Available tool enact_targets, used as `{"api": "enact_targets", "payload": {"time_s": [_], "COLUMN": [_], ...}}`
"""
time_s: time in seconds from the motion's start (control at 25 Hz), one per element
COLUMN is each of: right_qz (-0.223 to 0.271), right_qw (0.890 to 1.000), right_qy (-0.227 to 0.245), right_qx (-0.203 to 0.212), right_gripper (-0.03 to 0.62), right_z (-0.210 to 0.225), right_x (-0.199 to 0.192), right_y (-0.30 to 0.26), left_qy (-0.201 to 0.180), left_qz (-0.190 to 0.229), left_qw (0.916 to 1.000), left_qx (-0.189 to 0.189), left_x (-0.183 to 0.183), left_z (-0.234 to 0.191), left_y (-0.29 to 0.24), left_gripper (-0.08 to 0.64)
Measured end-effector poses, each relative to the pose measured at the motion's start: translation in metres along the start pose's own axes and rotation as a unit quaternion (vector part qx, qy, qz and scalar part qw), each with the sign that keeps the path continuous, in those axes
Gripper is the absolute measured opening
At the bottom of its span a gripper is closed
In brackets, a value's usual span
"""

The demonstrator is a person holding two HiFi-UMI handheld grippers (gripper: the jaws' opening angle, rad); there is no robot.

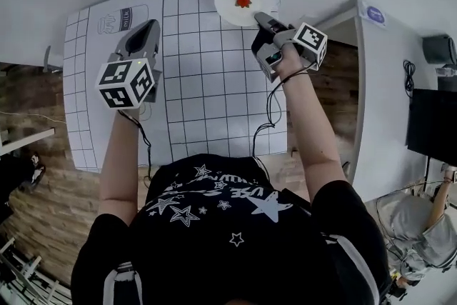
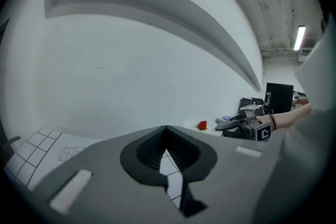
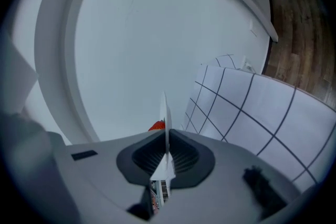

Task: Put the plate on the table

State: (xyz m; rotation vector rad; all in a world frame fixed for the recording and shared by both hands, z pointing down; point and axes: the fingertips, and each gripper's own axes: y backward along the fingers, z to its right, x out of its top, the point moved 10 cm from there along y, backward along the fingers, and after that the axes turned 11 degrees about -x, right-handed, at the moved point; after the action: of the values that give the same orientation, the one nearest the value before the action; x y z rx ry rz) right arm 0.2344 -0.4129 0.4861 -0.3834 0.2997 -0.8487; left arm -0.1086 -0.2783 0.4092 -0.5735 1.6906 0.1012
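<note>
Head view shows the right tool [image 1: 261, 16] clamped on the rim of the plate [image 1: 232, 7], which carries a strawberry [image 1: 244, 1] at the far edge of the gridded worktop [image 1: 207, 82]. The left tool [image 1: 148, 28] hovers well apart, jaws narrow and empty. This looks like the placing step, though I cannot tell whether the plate rests yet. Next, keep it level, settle it, then let go.

A white mat with a grid [image 1: 214, 82] lies under the left gripper [image 1: 150, 28] and the right gripper [image 1: 263, 18]. A milk carton drawing [image 1: 121, 18] is printed on it just left of the left gripper's tips. A small red fruit, like a strawberry [image 1: 244, 1], sits just ahead of the right gripper's tips. Right of that gripper stands a white counter [image 1: 385, 82] with a round blue sticker [image 1: 375, 13]. Further right is a black screen [image 1: 432, 125]. A wood floor [image 1: 43, 182] shows well to the left gripper's left.
</note>
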Motion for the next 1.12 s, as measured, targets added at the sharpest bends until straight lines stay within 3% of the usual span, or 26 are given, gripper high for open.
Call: {"api": "enact_targets", "payload": {"time_s": [0.4, 0.92, 1.12], "right_qz": [-0.037, -0.039, -0.032], "right_qw": [0.999, 0.999, 0.998], "right_qy": [-0.008, -0.005, -0.002], "right_qx": [-0.007, -0.02, -0.051], "right_gripper": [0.021, 0.021, 0.021], "right_z": [0.028, 0.052, 0.052], "right_x": [0.025, 0.039, 0.036], "right_y": [-0.068, -0.096, -0.1], "left_qy": [0.012, 0.029, 0.038], "left_qz": [-0.024, -0.044, -0.056], "left_qw": [0.9985, 0.9979, 0.9972], "left_qx": [0.047, 0.038, 0.034], "left_x": [-0.012, -0.034, -0.046], "left_z": [-0.02, -0.016, -0.01], "left_y": [-0.031, -0.058, -0.051], "left_gripper": [0.009, 0.009, 0.009]}}
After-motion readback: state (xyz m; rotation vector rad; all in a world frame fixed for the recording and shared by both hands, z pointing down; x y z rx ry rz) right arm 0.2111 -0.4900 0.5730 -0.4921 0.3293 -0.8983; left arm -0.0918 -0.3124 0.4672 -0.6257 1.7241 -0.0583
